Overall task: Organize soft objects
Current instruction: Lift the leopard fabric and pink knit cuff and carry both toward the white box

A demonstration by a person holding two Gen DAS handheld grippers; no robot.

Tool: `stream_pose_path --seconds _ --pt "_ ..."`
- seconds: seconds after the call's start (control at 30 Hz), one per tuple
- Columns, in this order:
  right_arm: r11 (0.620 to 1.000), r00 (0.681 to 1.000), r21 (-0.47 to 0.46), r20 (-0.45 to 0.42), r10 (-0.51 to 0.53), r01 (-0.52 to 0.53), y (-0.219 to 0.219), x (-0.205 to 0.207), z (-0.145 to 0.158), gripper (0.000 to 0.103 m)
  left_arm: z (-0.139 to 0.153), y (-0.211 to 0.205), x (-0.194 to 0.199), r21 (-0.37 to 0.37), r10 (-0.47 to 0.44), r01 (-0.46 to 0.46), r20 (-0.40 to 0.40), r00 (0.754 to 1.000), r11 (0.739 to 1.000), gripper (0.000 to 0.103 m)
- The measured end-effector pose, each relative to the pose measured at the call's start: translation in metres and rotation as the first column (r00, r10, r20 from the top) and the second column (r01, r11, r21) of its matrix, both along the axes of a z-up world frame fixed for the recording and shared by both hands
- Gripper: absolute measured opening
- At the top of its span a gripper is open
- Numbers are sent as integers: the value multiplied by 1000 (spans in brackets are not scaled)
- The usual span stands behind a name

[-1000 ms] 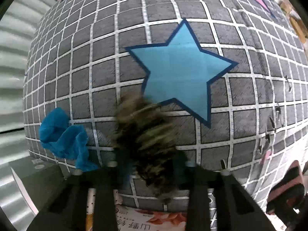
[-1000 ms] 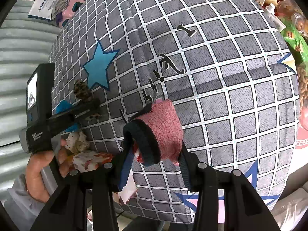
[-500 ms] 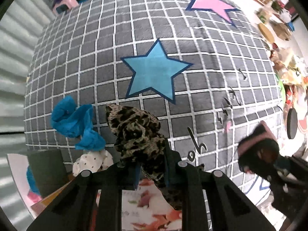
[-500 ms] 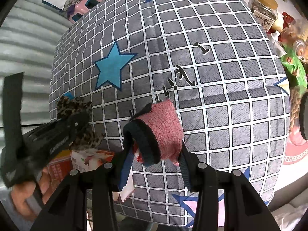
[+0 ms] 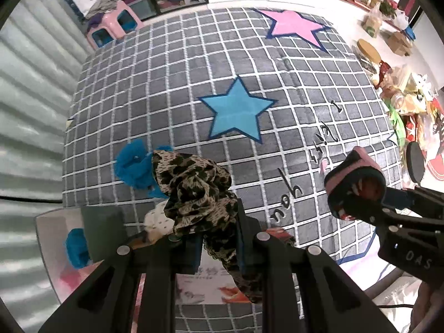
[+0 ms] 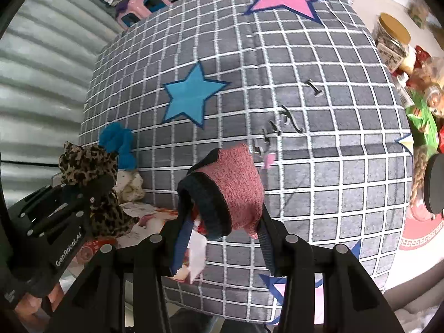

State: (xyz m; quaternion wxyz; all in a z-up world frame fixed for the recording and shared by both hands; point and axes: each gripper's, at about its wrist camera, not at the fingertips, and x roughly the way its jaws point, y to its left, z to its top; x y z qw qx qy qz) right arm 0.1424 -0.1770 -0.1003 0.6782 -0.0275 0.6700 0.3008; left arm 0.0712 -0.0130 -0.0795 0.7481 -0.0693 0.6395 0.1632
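1. The left gripper (image 5: 217, 234) pinches a leopard scrunchie (image 5: 197, 191), held above the near left corner of the mat (image 5: 166, 88).
2. The right gripper (image 6: 222, 231) pinches a pink sock (image 6: 236, 191) with a dark cuff, above the mat's near edge.
3. A blue scrunchie (image 5: 133, 163) lies on the mat near its left edge.
4. A white dotted scrunchie (image 6: 131, 184) sits at the near left corner, just beside a printed box (image 5: 205, 285).
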Motion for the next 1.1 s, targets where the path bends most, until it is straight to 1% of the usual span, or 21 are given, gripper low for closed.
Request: stream_pose_path --seconds 0.27,0.57,0.8,1.1 --pt "996 992 1 94 85 -86 31 -23 34 46 28 21 -27 34 19 -21 51 999 999 21" --pt "987 971 -14 176 161 -161 59 -45 69 46 67 45 -61 60 42 -49 110 993 997 21" --pt "981 956 -22 223 192 -192 73 -61 92 46 82 55 -83 58 62 -71 142 988 996 21" --pt "977 945 -34 246 213 -211 85 -83 105 46 94 61 -106 53 72 -83 174 982 995 21"
